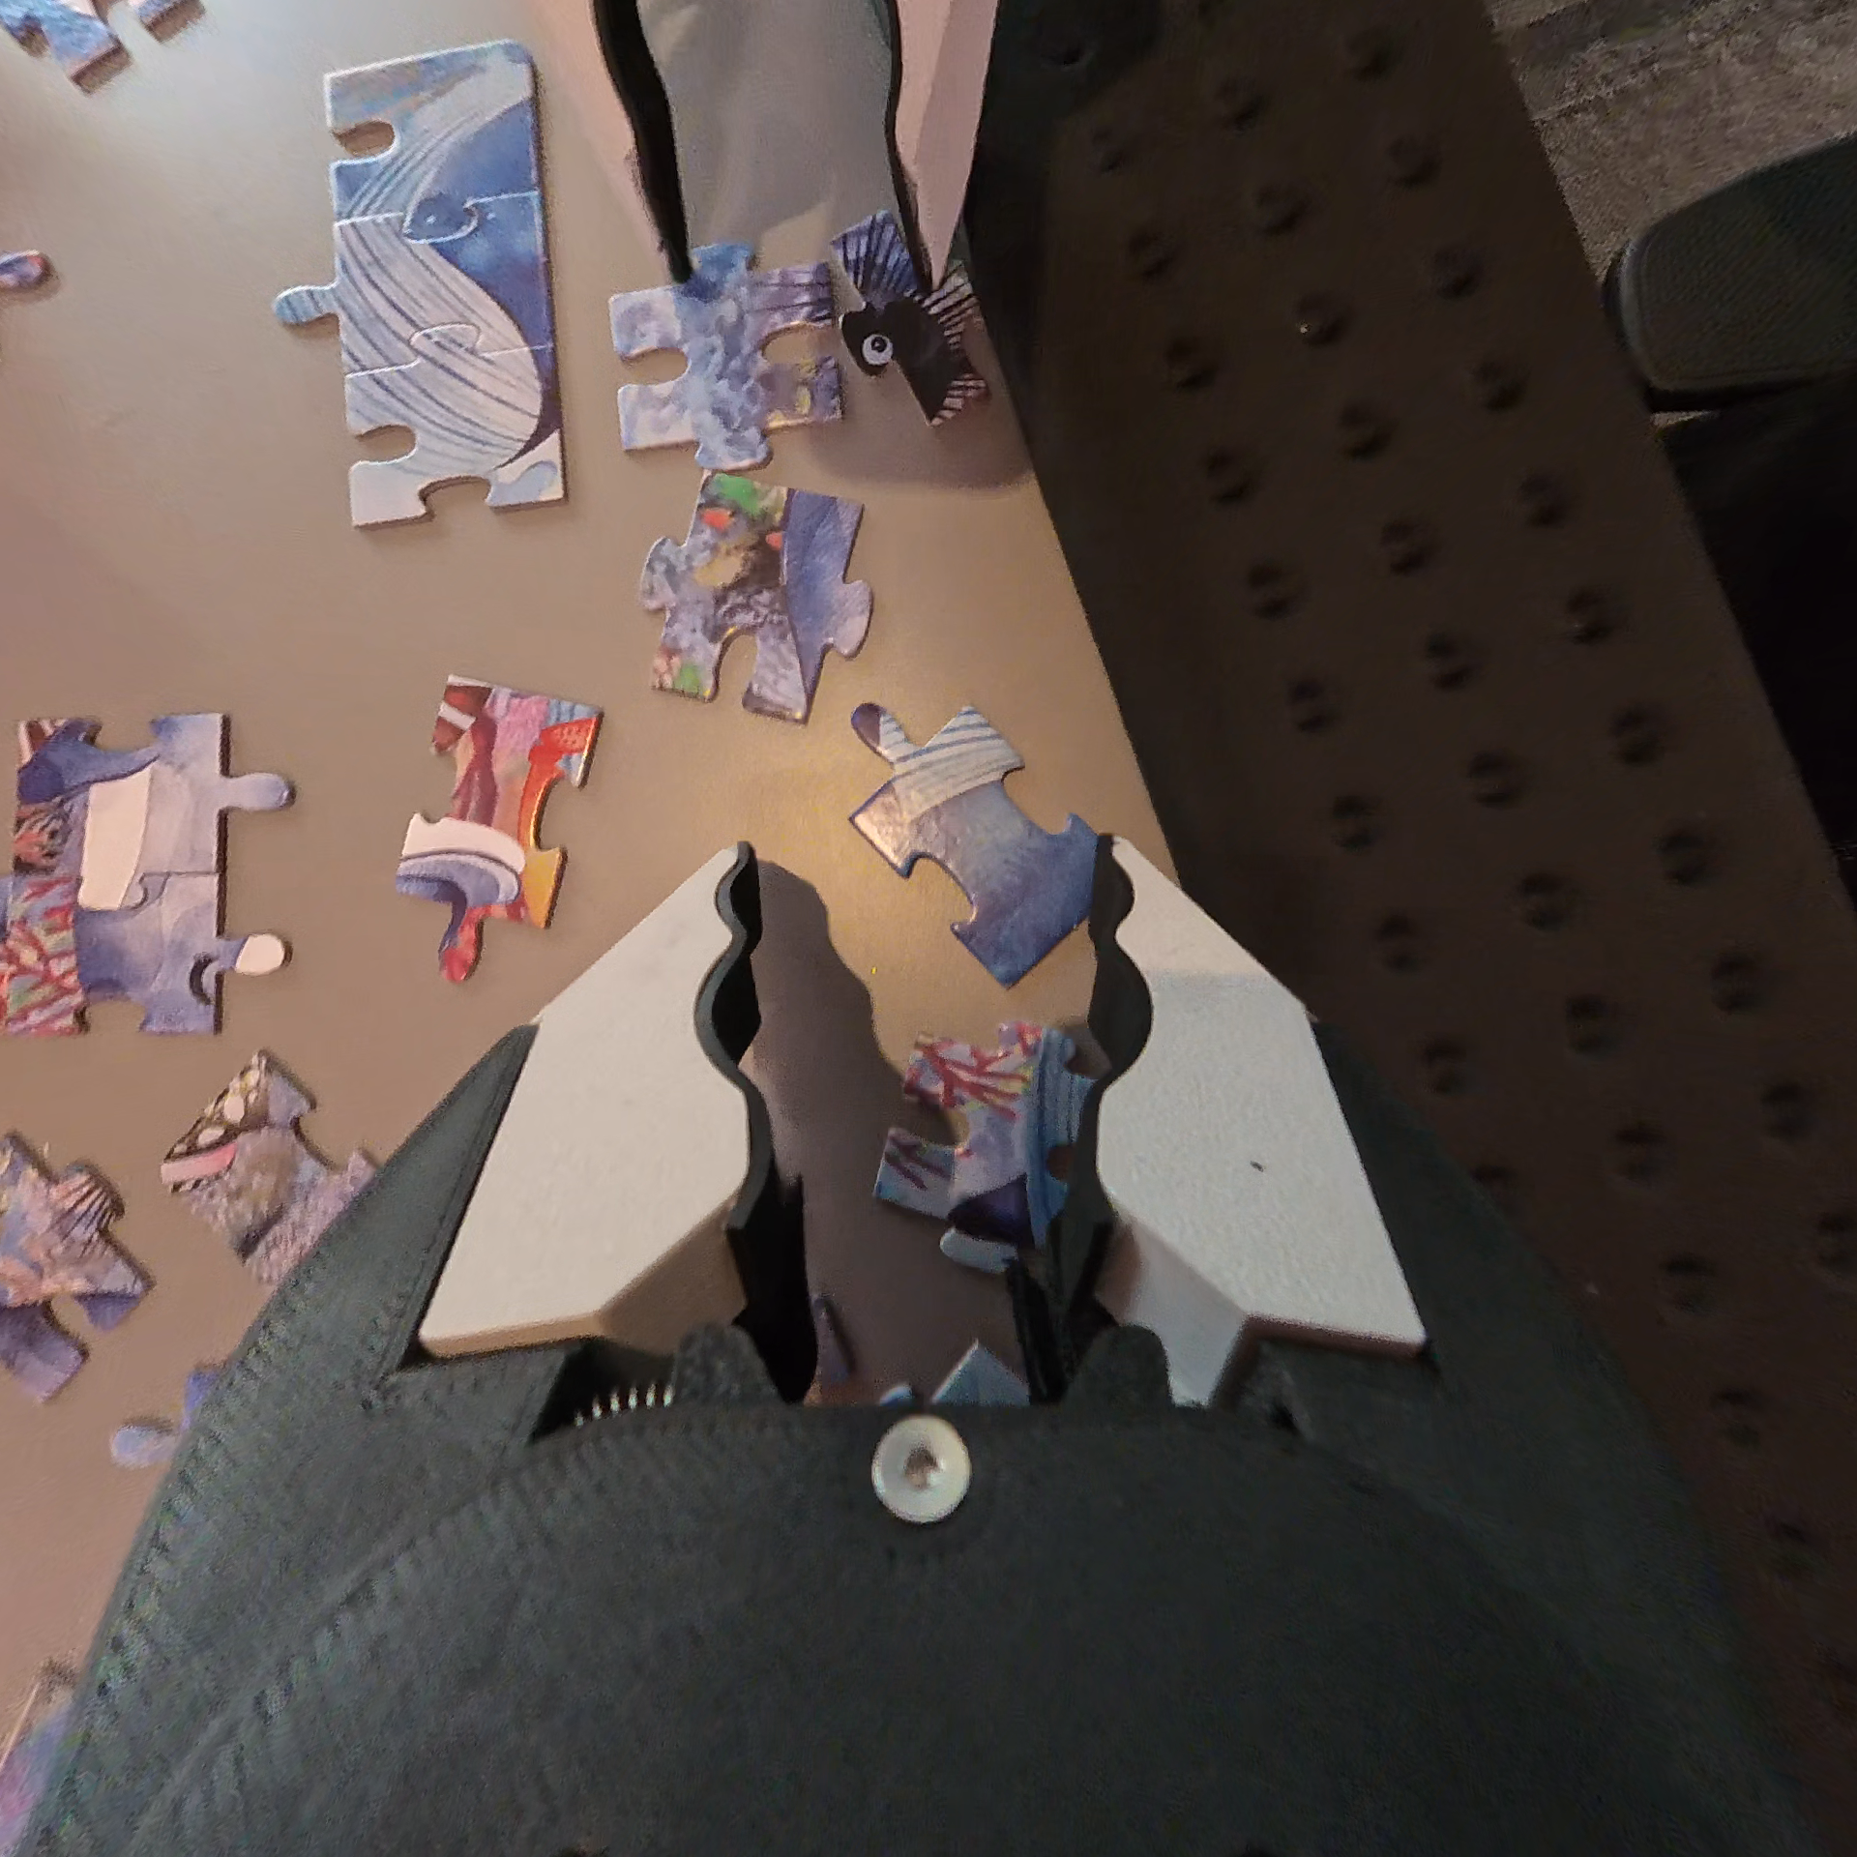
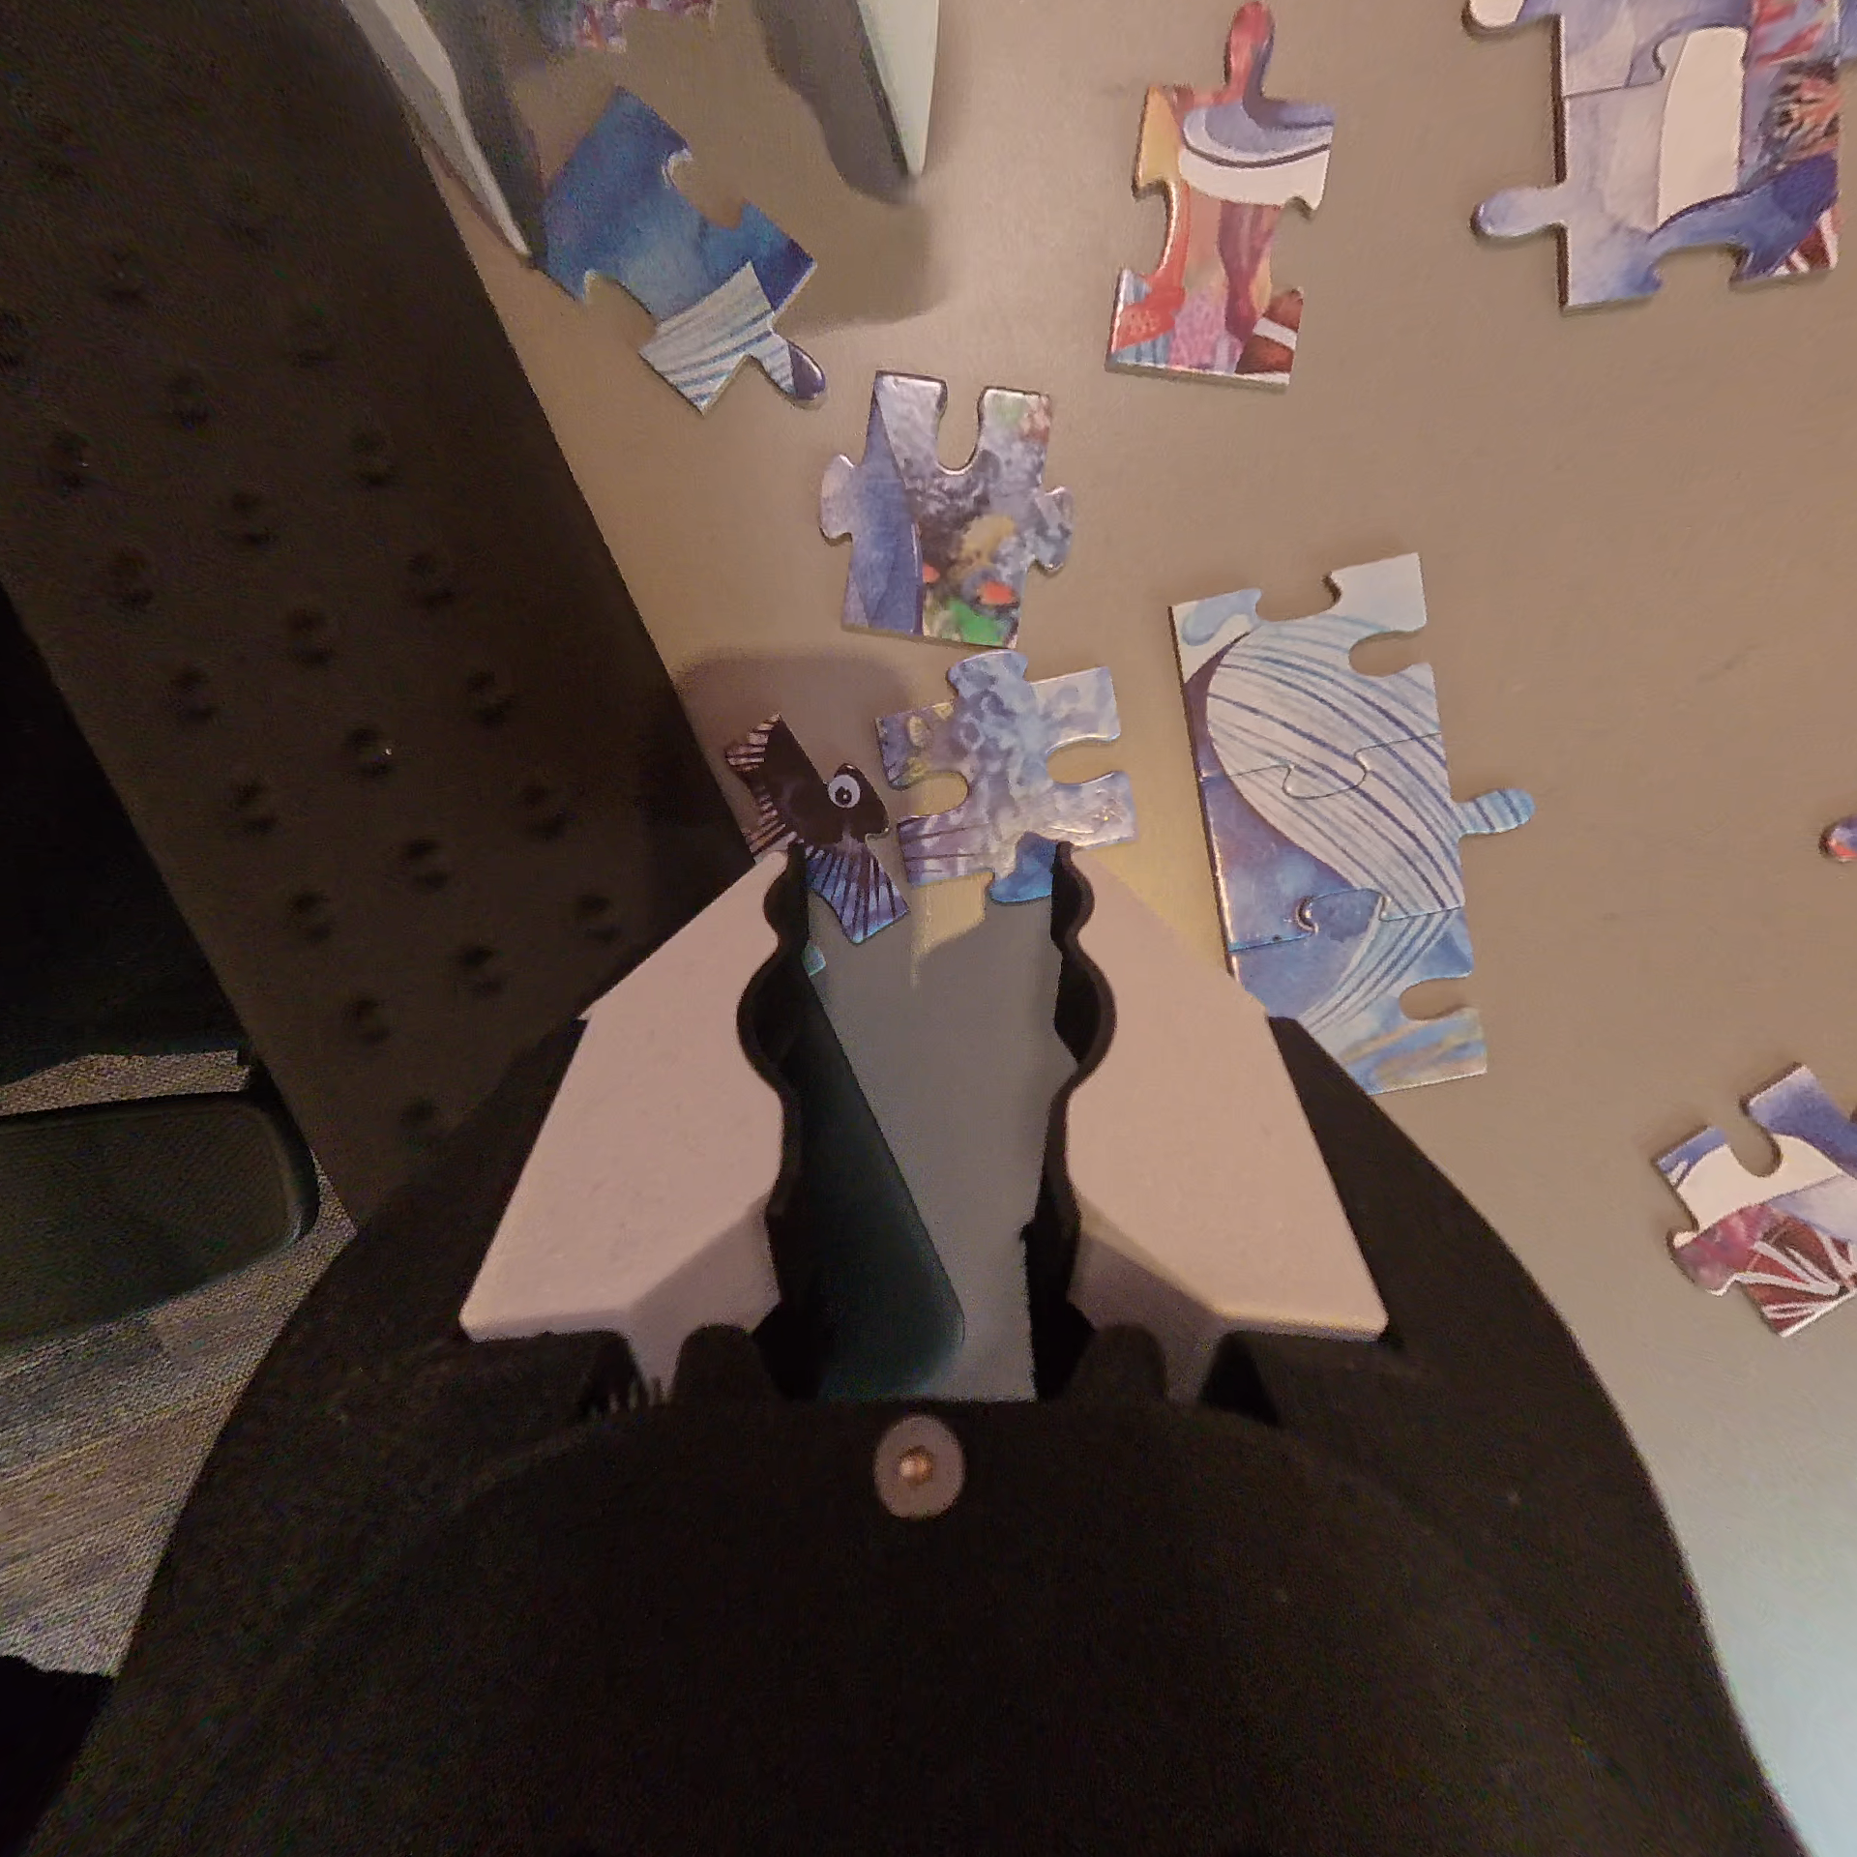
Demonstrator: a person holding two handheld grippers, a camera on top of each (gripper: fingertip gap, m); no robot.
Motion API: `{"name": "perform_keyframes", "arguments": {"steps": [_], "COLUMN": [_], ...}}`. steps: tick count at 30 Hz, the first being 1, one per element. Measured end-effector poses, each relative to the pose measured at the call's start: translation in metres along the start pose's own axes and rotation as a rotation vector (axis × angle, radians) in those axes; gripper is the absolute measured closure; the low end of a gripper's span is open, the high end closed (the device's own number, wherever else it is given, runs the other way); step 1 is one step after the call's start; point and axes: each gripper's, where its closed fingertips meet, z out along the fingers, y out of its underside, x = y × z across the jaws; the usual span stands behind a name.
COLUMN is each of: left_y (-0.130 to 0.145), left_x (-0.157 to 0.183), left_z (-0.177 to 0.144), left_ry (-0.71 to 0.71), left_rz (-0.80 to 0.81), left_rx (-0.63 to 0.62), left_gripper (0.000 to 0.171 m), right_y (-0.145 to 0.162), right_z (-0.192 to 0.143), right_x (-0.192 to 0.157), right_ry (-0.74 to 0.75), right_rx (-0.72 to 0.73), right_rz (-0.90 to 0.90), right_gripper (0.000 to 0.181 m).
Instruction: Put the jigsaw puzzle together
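In the left wrist view, the left gripper (image 1: pixel 922 864) hangs with jaws spread and empty above the table (image 1: pixel 201 563); a blue striped piece (image 1: pixel 980 844) lies by its right fingertip at about one o'clock, and the joined whale strip (image 1: pixel 447 291) lies toward eleven o'clock. In the right wrist view, the right gripper (image 2: pixel 930 869) is likewise spread wide, holding nothing, with the black fish piece (image 2: pixel 819 819) touching its left fingertip at eleven o'clock and a mottled blue piece (image 2: pixel 1010 769) at twelve.

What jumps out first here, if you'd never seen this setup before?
Bright ocean-themed puzzle pieces lie scattered on a tan table. A joined whale strip sits apart, and a black fish piece lies at the table's edge, just ahead of the open right gripper.
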Motion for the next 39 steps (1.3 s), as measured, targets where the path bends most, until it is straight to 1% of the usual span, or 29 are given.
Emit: {"name": "perform_keyframes", "arguments": {"steps": [7,17,24,34,35,36,37,39], "left_y": [-0.003,0.007,0.017,0.044,0.047,0.05,0.052,0.049], "left_x": [-0.003,-0.01,-0.014,-0.037,-0.042,-0.046,-0.049,-0.053], "left_z": [0.003,-0.003,-0.008,-0.027,-0.03,-0.033,-0.036,-0.043], "left_ry": [0.008,0.005,0.015,-0.066,-0.09,-0.114,-0.124,-0.135], "left_rz": [-0.016,-0.056,-0.096,-0.115,-0.114,-0.113,-0.117,-0.142], "left_rx": [0.018,-0.007,-0.041,-0.142,-0.153,-0.164,-0.167,-0.126], "left_gripper": [0.107,0.106,0.102,0.1,0.1,0.099,0.097,0.094], "right_y": [-0.002,-0.013,-0.025,-0.05,-0.054,-0.057,-0.06,-0.064], "right_z": [0.001,0.007,0.013,0.026,0.027,0.029,0.03,0.028], "right_x": [0.0,-0.002,-0.002,0.006,0.007,0.009,0.013,0.024], "right_ry": [0.001,-0.017,-0.024,-0.012,-0.008,0.003,0.032,0.108], "right_rx": [0.01,0.038,0.049,0.079,0.086,0.091,0.095,0.106], "right_rz": [-0.01,-0.02,-0.031,-0.016,-0.012,-0.012,-0.012,-0.007], "right_gripper": [0.135,0.137,0.139,0.142,0.142,0.136,0.126,0.108]}}
